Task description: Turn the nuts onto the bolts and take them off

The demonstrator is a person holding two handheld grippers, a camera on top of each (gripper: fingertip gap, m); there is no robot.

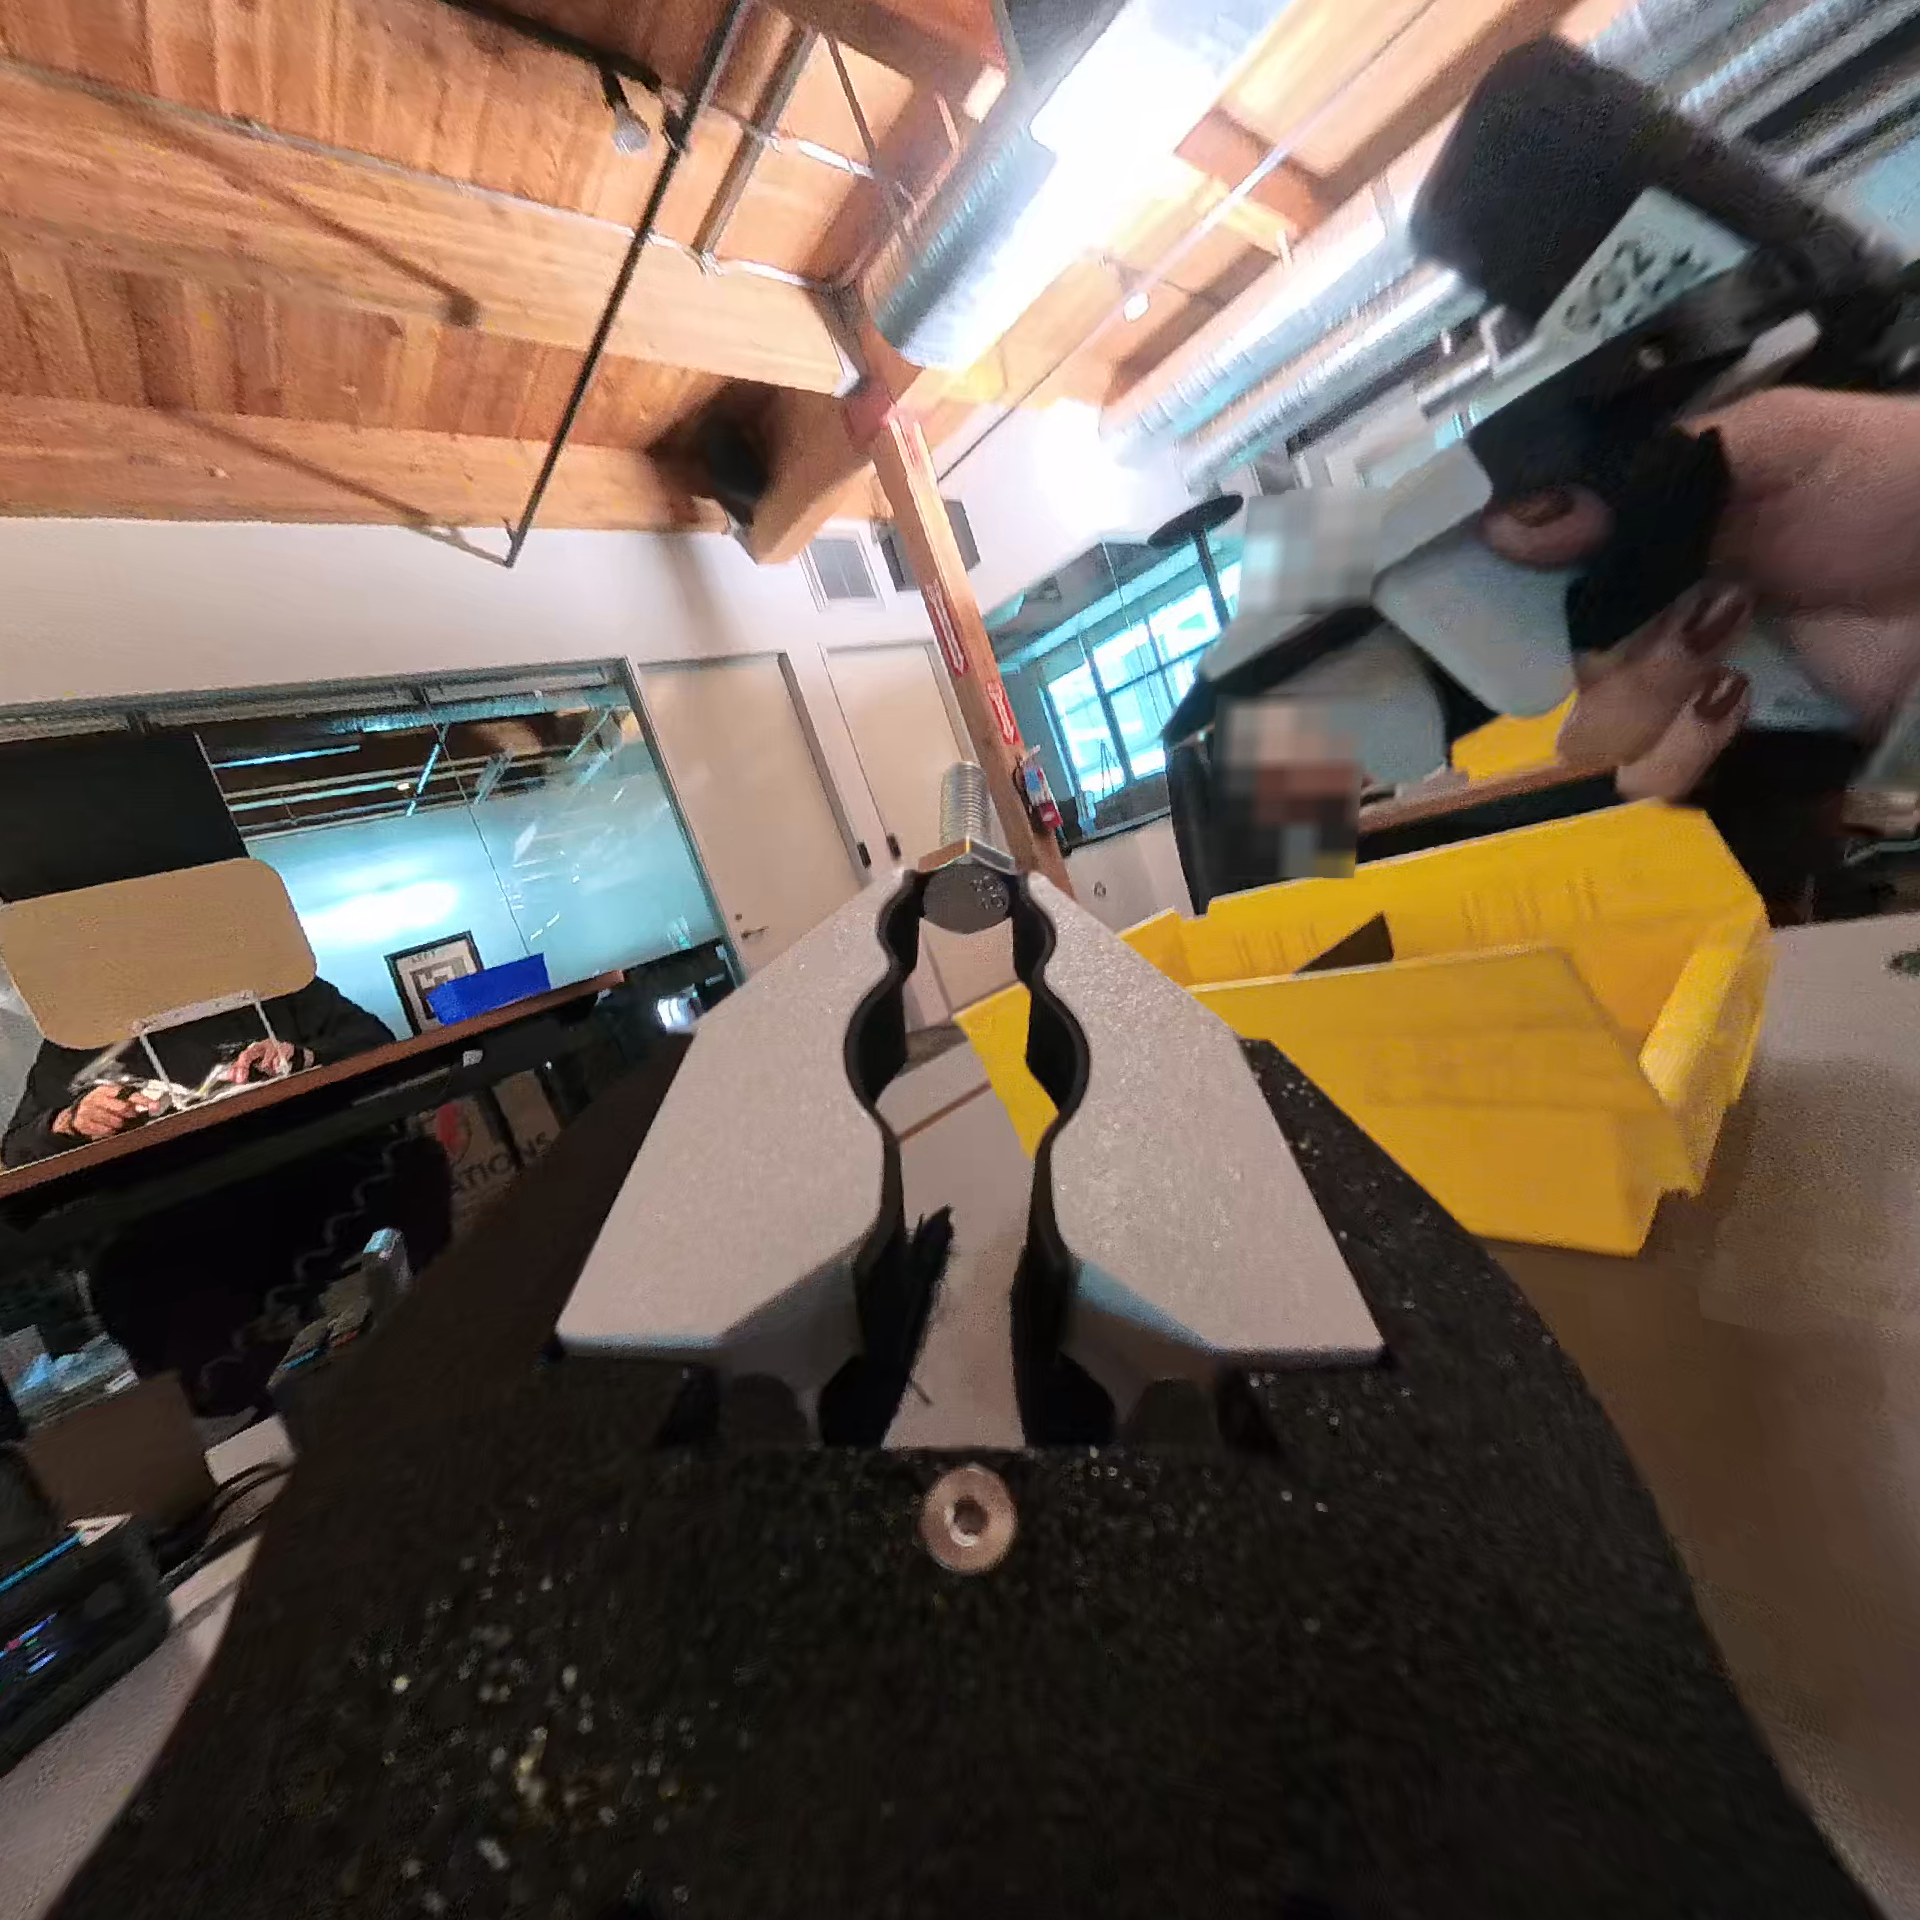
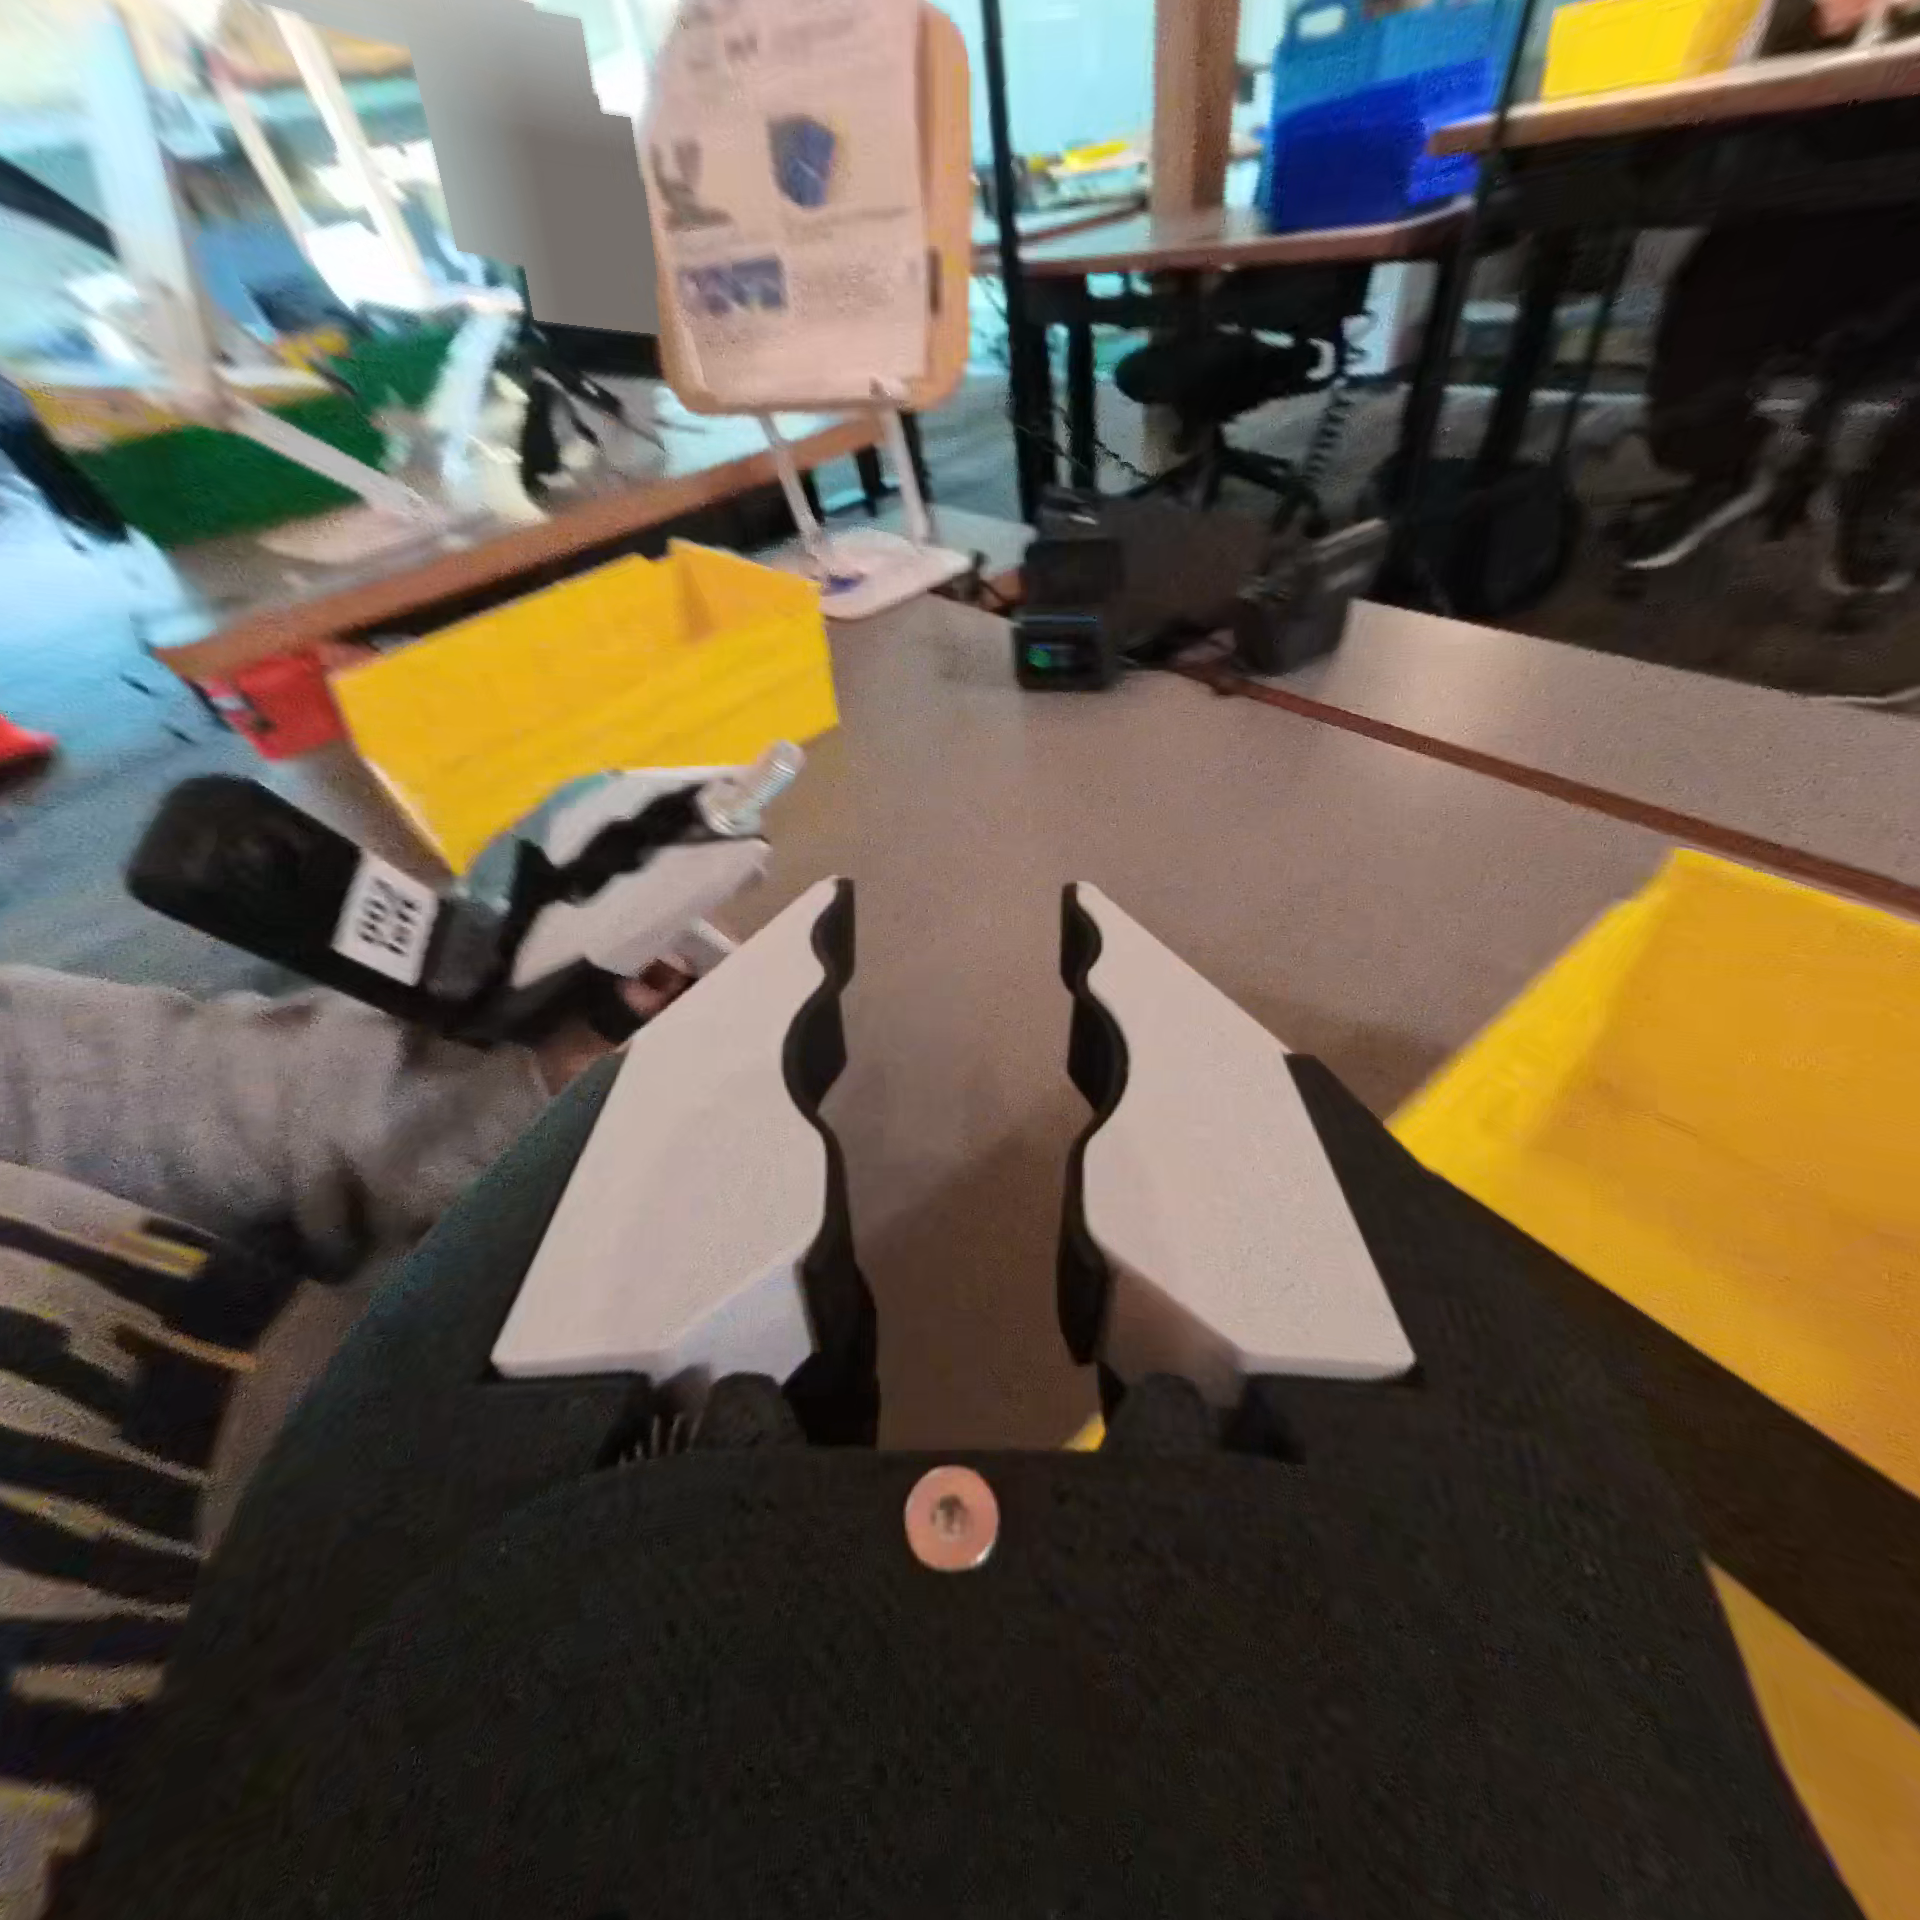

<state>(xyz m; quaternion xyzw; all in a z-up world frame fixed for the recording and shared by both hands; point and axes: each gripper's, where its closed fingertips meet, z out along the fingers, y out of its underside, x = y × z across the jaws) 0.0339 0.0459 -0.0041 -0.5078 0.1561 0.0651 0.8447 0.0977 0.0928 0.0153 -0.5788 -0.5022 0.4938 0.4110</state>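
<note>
The worktop [image 2: 1195, 831] is a plain grey-brown surface with a dark seam running slantwise across its far right part. A yellow bin [image 2: 592, 686] sits on it at the far left, with a red object [image 2: 275, 701] just beside its left end. Another yellow bin [image 2: 1683, 1174] rests on the near right side, well apart from the first. At the far edge stand a small black device [image 2: 1060, 649] with a lit green spot, a darker block [image 2: 1299, 613] near it, and the white foot of a sign stand [image 2: 894, 577].
</note>
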